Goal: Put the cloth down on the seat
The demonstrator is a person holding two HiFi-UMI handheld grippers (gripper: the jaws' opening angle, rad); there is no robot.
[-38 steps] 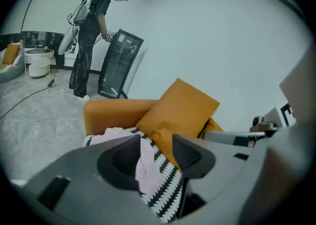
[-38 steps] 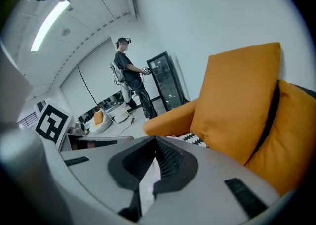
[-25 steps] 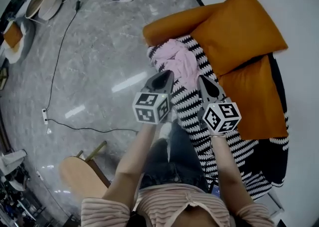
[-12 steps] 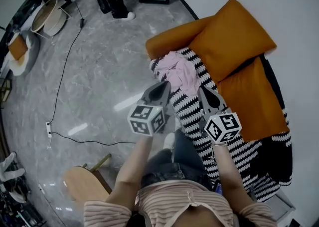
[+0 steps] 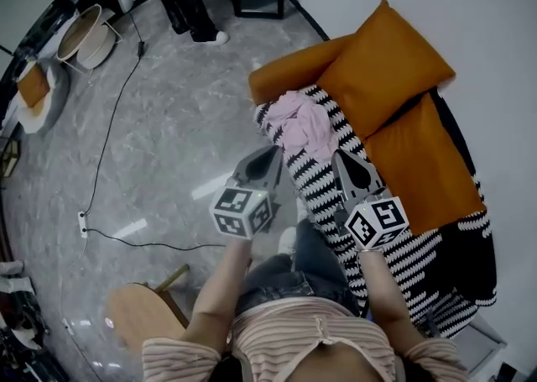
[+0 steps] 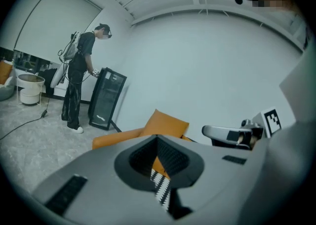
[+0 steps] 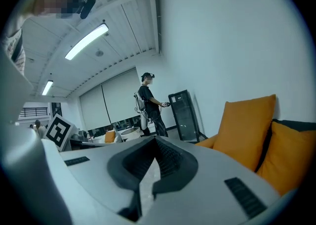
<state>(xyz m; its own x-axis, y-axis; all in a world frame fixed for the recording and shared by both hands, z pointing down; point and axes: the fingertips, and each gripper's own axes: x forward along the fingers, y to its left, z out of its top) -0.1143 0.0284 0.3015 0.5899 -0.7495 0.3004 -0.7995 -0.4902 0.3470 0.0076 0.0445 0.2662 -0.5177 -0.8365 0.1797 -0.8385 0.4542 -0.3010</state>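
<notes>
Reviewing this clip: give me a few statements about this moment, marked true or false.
1. The pink cloth lies on the striped seat cover. True.
2. The left tool is clamped on the cloth. False: its jaws are shut with nothing between them, and the cloth lies apart from it on the seat.
3. An orange cushion rests on the seat beside the cloth. True.
4. The right tool has its jaws wide open. False: they are together, holding nothing.
5. A person stands at a black cabinet in the background. True.
</notes>
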